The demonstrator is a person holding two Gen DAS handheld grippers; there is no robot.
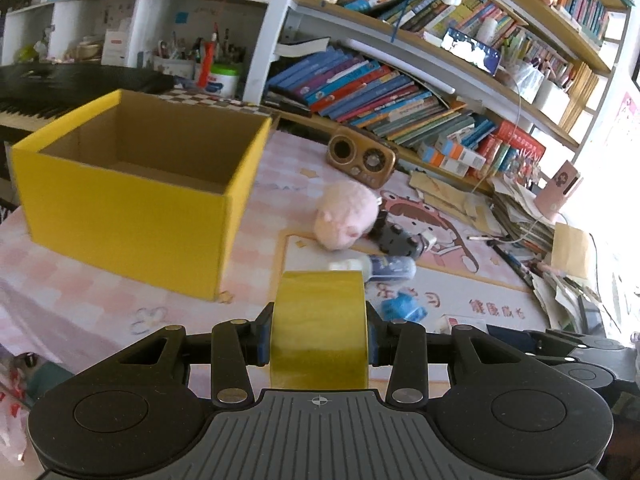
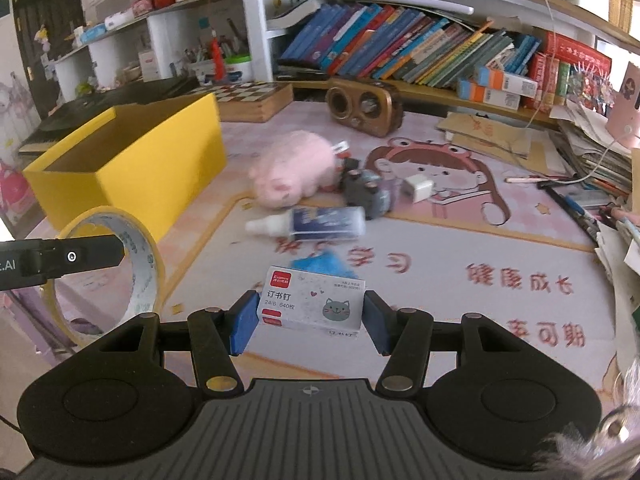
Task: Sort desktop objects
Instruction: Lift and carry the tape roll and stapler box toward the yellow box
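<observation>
My left gripper (image 1: 318, 334) is shut on a yellow tape roll (image 1: 319, 320), held upright above the desk. The same tape roll (image 2: 116, 276) shows at the left of the right wrist view, with a left fingertip (image 2: 96, 258) across it. My right gripper (image 2: 310, 314) is shut on a small white box of staples (image 2: 314, 302) with a cat drawing. An open yellow cardboard box (image 1: 132, 196) stands at the left, also seen as the yellow box (image 2: 132, 160). On the pink desk mat (image 2: 460, 248) lie a pink plush toy (image 2: 296, 172), a glue bottle (image 2: 316, 222), a dark toy car (image 2: 364, 190) and a blue object (image 2: 324, 262).
A brown retro radio (image 2: 364, 106) stands at the back by the leaning books (image 2: 400, 52). A chessboard box (image 2: 248, 96) sits behind the yellow box. Paper stacks (image 2: 592, 152), pens and a white charger (image 2: 418, 188) crowd the right side. A keyboard (image 1: 24, 112) lies far left.
</observation>
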